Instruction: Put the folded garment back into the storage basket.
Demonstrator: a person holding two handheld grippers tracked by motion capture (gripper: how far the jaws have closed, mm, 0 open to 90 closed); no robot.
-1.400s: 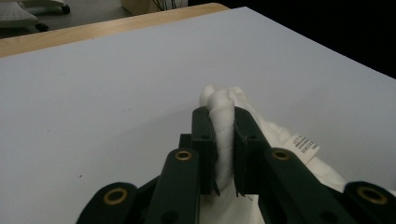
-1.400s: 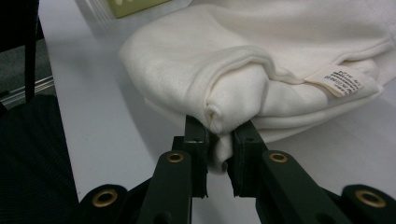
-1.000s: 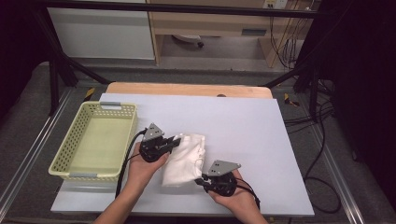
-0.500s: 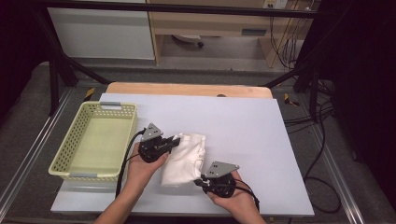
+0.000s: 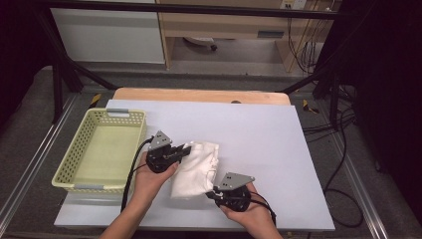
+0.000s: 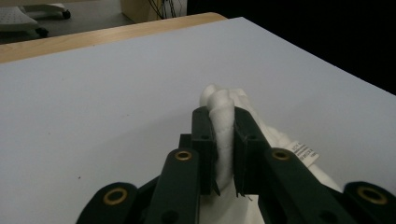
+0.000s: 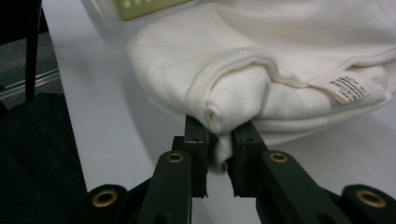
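Both tongs pinch white cloth on white table; basket left.

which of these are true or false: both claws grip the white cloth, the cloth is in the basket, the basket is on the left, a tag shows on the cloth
1. Both the left claw and right claw are shut on the white cloth: true.
2. The cloth lies in the yellow basket: false, it lies on the table beside the basket.
3. The basket sits at the table's left: true.
4. The cloth has no tag: false, a small white tag shows.
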